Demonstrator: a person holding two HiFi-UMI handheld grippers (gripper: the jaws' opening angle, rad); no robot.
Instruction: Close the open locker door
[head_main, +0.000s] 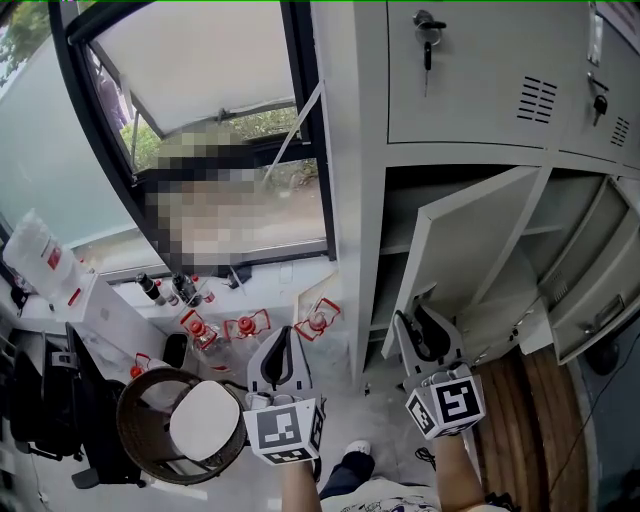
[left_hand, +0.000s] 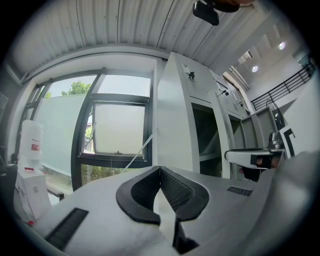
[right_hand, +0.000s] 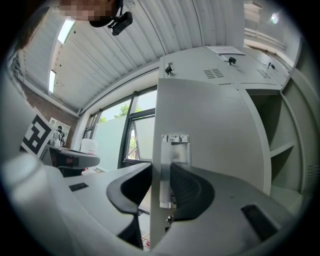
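Observation:
The grey locker (head_main: 350, 150) has a lower door (head_main: 470, 240) swung out toward me. My right gripper (head_main: 418, 312) is at that door's free edge, low down. In the right gripper view the door's edge (right_hand: 156, 125) and its metal latch plate (right_hand: 174, 150) run between the jaws, and both pads lie against them; the right gripper (right_hand: 161, 167) is shut on the door. My left gripper (head_main: 283, 340) hangs left of the locker with its jaws together and nothing in them. In the left gripper view the left gripper (left_hand: 160, 171) faces the locker's side (left_hand: 175, 115).
A window (head_main: 200, 60) with a dark frame fills the wall left of the locker. Red-capped bottles (head_main: 245, 325) lie on the floor below it, beside a round brown basket (head_main: 150, 430). Another locker door (head_main: 600, 290) stands open at the far right.

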